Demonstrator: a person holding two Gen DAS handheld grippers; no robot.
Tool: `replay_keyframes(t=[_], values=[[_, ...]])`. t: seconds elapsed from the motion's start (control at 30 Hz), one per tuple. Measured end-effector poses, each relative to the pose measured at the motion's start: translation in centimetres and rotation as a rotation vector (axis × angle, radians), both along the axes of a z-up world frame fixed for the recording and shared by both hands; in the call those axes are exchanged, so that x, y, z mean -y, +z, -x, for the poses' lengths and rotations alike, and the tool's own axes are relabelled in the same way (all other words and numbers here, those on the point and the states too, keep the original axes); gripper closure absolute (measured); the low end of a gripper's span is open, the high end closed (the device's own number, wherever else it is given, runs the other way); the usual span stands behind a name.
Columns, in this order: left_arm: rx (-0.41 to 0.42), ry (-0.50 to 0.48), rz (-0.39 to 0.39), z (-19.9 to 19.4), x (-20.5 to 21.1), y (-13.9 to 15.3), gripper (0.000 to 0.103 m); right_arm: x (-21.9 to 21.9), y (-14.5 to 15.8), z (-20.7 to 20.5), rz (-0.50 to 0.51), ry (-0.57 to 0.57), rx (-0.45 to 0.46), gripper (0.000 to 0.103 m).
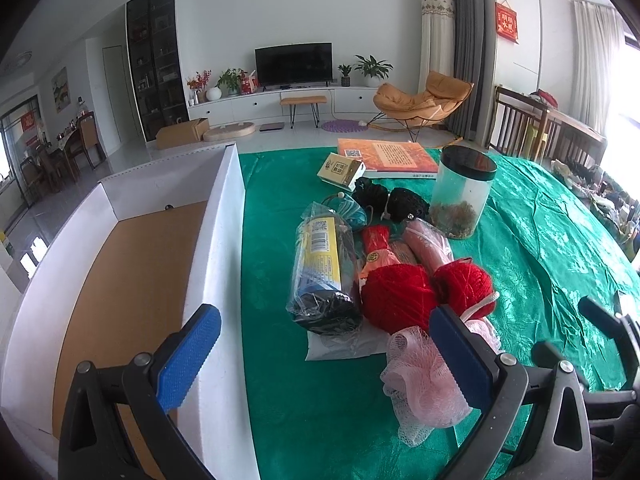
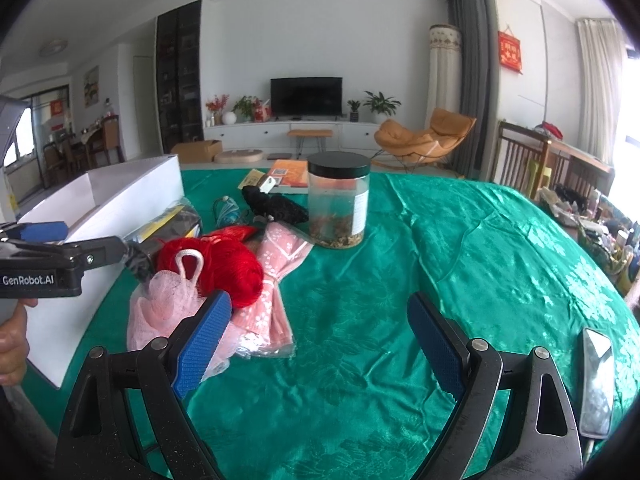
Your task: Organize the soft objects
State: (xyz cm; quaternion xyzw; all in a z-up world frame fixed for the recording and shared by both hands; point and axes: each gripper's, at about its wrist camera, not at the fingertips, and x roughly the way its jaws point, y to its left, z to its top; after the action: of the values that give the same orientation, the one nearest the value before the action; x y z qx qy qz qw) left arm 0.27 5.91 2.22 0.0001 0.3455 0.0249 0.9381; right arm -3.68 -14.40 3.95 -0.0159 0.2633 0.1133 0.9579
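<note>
A pile of soft things lies on the green tablecloth. Nearest me is a pink mesh bath pouf. Behind it are two red yarn balls, pink cloth packets, a bagged dark roll with a yellow label, a teal pouch and black mesh pieces. My left gripper is open over the box wall and cloth, its right finger overlapping the pouf. My right gripper is open over bare cloth, right of the pile.
An open white box with a brown cardboard floor stands left of the pile. A black-lidded clear jar, an orange book and a small carton sit behind it. A phone lies at the right. A hand holds the left tool.
</note>
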Motion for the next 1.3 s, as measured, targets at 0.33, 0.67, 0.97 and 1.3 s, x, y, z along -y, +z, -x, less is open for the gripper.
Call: replay_keyframes(t=[0.33,0.67,0.97,1.3], values=[[0.007,0.014,0.061,0.5,-2.1,0.7,0.0,-8.0,-6.0,-3.9,0.104,0.226,-0.291,0.012],[-0.114,-0.1,-0.016,-0.4,3.2,-4.4,0.0,11.3,-6.2,-6.2,-0.32,-0.48,-0.317,0.012],[-0.202,-0.145,-0.083,-2.6,6.8,-9.7,0.0,7.3,-6.1,-5.0,-0.246,-0.365,-0.354,0.011],[-0.239,-0.119,-0.077,-4.8,6.7,-11.5,0.0,4.4,-7.6,-6.2,-0.067,-0.317,-0.424,0.01]])
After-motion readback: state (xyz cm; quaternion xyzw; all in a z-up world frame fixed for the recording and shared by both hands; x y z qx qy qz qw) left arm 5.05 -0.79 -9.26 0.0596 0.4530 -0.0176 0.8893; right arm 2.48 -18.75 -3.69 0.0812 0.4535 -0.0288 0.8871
